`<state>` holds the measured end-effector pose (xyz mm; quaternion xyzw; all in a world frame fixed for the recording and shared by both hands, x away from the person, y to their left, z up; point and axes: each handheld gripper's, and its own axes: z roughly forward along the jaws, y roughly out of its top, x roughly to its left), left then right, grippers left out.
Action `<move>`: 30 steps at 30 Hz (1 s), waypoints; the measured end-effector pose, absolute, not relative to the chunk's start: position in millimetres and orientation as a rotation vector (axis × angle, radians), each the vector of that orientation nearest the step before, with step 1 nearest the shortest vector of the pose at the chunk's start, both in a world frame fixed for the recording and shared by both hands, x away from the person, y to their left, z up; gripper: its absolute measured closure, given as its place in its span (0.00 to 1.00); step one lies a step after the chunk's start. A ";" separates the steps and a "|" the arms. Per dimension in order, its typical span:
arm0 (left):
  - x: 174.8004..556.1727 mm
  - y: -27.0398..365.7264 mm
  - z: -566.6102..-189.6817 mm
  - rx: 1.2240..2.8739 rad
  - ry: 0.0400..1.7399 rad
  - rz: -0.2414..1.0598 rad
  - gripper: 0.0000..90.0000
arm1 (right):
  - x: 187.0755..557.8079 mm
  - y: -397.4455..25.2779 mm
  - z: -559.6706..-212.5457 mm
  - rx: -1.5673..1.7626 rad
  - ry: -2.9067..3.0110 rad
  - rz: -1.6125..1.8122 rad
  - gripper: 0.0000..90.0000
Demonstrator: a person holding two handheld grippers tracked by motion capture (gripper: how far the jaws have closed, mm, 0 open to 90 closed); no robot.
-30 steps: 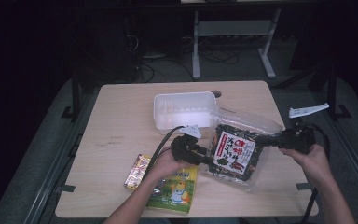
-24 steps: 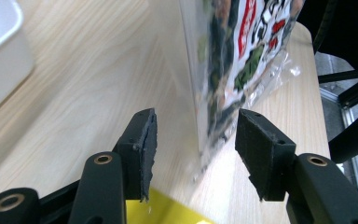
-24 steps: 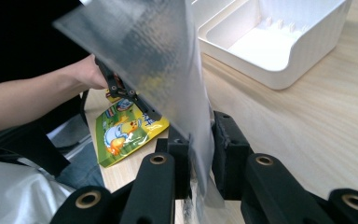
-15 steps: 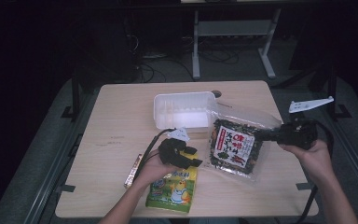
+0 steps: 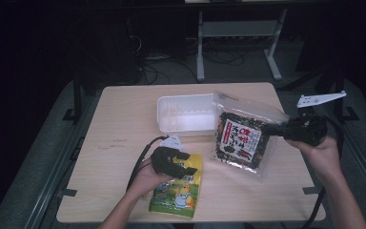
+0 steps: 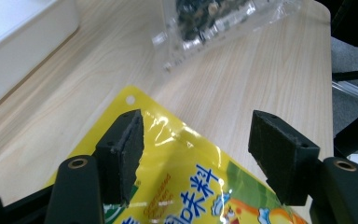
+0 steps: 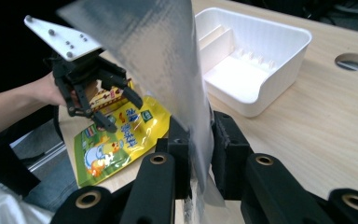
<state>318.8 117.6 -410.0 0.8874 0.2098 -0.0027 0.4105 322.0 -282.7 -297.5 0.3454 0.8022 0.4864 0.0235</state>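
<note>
1. Pale wooden table stands in a dim room, with a dark floor and a metal frame behind it.
2. Right gripper has its jaws pressed together on the edge of a clear seaweed bag; in the right gripper view the bag rises straight up from between the jaws.
3. Seaweed bag hangs tilted out in front of the right gripper, its lower corner near the tabletop.
4. Left gripper has its jaws spread wide, holding nothing.
5. Yellow snack pouch lies flat directly beneath and between those spread jaws.
6. White plastic tray sits beyond the left gripper, just beside the hanging bag.
</note>
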 end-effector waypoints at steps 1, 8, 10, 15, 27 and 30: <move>318.8 117.6 -410.0 2.234 0.528 -0.007 0.37 | 322.0 -282.7 -297.5 1.069 2.483 1.506 0.87; 308.7 135.3 -409.2 2.236 0.554 0.034 0.35 | 325.5 -277.4 -291.4 1.048 2.463 1.487 0.87; 307.4 138.0 -409.2 2.235 0.559 0.039 0.35 | 326.2 -276.9 -291.0 1.043 2.461 1.487 0.87; 302.2 148.6 -410.0 2.228 0.575 0.049 0.33 | 330.1 -271.4 -285.7 1.027 2.447 1.481 0.87; 295.0 174.0 -414.5 2.209 0.622 0.065 0.31 | 348.5 -249.1 -270.8 0.981 2.421 1.477 0.87; 294.5 180.7 -415.9 2.209 0.634 0.067 0.31 | 354.9 -243.2 -268.5 0.974 2.413 1.486 0.87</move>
